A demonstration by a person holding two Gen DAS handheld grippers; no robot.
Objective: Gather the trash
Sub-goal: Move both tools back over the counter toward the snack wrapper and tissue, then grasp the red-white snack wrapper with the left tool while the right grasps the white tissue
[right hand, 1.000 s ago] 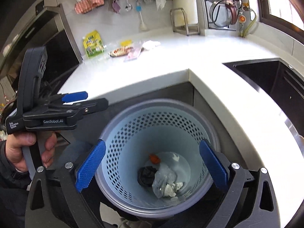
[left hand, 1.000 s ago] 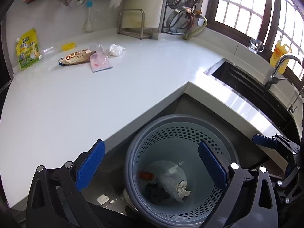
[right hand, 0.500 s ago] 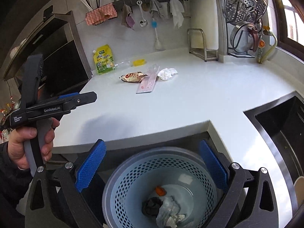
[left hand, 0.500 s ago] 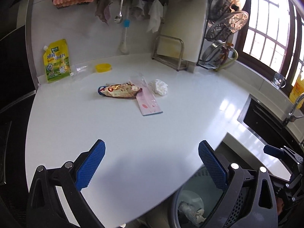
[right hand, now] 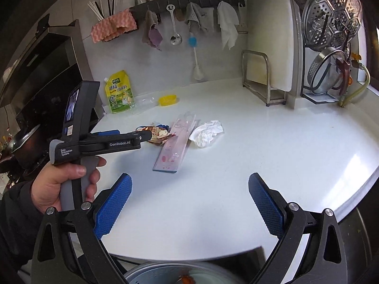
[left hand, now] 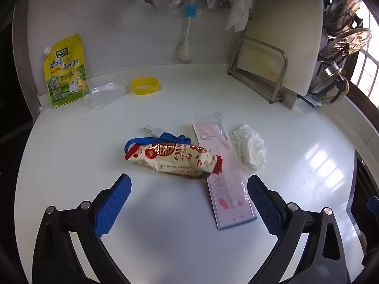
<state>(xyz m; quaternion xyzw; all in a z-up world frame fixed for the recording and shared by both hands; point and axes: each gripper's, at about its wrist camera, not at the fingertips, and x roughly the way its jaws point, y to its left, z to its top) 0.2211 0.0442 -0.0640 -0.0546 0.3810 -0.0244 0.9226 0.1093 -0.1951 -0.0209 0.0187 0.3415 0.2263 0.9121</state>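
From the left wrist, the left gripper (left hand: 188,203) gapes wide and empty above the counter (left hand: 71,165), just short of a snack wrapper (left hand: 174,158), a pink packet (left hand: 222,175) and a crumpled tissue (left hand: 248,148). From the right wrist, the right gripper (right hand: 189,203) is wide too, holding nothing, with the bin (right hand: 151,275) rim below it.

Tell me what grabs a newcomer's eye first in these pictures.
A small heap of litter lies mid-counter: a red-and-cream snack wrapper, a long pink packet beside it, and a crumpled white tissue to the right. A bright yellow pouch leans on the back wall. The open left gripper points at the wrapper.
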